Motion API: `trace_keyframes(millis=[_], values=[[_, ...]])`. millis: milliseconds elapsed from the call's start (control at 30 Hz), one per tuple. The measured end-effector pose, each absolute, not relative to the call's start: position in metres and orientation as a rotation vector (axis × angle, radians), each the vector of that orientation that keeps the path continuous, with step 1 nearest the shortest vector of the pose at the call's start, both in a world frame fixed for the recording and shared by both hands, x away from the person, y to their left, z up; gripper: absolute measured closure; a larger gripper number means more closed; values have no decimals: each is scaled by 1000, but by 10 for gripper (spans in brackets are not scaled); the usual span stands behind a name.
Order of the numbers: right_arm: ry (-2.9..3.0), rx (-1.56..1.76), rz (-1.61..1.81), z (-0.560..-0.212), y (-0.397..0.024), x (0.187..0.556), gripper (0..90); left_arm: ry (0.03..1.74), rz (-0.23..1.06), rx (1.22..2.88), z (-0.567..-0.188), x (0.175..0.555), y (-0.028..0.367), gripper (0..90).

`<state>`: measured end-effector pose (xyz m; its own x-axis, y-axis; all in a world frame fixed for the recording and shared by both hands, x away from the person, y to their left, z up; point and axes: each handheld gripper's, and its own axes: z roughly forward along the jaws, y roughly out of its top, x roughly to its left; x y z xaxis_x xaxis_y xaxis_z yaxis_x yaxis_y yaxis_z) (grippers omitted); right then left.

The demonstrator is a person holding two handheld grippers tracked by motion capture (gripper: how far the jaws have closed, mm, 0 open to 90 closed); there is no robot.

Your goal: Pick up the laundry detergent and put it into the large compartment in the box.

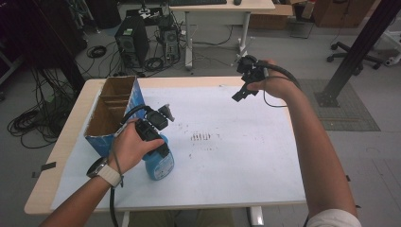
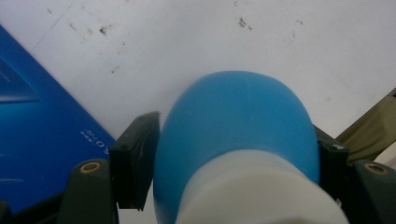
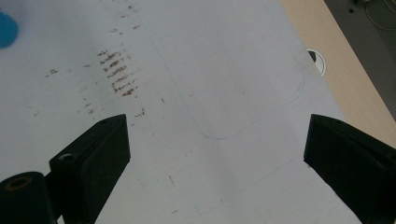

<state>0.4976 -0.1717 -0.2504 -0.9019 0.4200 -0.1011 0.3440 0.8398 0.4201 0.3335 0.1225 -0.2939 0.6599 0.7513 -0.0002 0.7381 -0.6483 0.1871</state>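
Observation:
A blue bottle [image 1: 160, 165] with a white top stands on the white sheet [image 1: 227, 156], next to the blue-sided cardboard box [image 1: 113, 111]. My left gripper [image 1: 161, 150] comes down on it from above. In the left gripper view both black pads [image 2: 140, 158] press against the sides of the bottle [image 2: 233, 116], just below its white top. My right gripper [image 1: 241, 92] is held in the air over the table's far right part. In the right gripper view it [image 3: 215, 149] stands open with nothing between its jaws. A bit of the bottle [image 3: 7, 30] shows at that view's top left.
The open-topped box [image 2: 37, 140] has cardboard dividers inside and lies close to the left of the bottle. Dark smudges [image 1: 201, 137] mark the sheet's middle. Beyond the table's far edge are a computer tower [image 1: 131, 42], cables and another desk [image 1: 222, 7].

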Motion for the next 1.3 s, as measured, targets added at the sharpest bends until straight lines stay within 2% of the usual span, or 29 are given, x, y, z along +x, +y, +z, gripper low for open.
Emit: trace_keyframes(millis=[67,700,1300], values=[[2830,591,596,-250,-172,498,72,1222,119,2704,-294,333,122,362],[2824,600,604,-249,-174,495,72,1215,135,2710,-292,331,121,370],[2821,608,608,-248,-178,494,73,1211,137,2707,-274,330,122,370]])
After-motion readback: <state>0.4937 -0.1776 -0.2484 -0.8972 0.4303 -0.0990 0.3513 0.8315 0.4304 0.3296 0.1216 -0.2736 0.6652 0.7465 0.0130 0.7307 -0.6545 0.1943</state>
